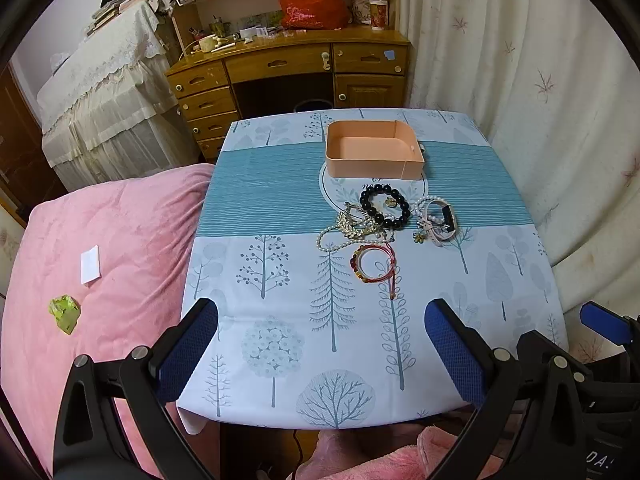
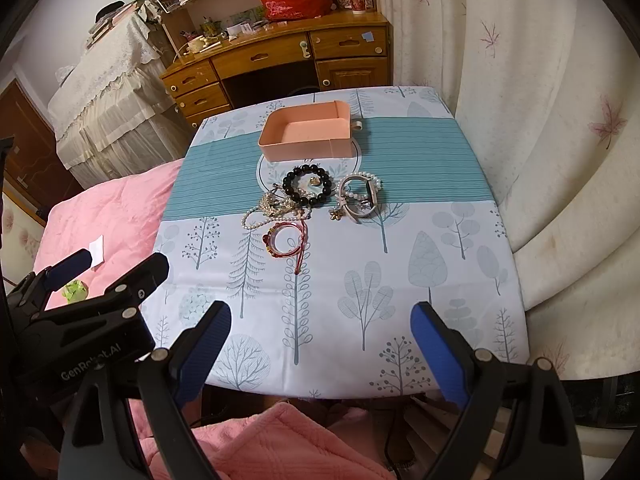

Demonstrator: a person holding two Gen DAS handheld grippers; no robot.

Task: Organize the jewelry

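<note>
An empty peach box stands at the far middle of the table. In front of it lies a pile of jewelry: a black bead bracelet, a pearl necklace tangled with a gold piece, a red string bracelet nearest me, and a white watch band with pearls on the right. My left gripper is open and empty over the near table edge. My right gripper is open and empty, to the right of the left one.
The table wears a tree-print cloth with a teal band. A pink bed is close on the left, holding a white paper and a green wrapper. A curtain hangs on the right. A wooden desk stands behind.
</note>
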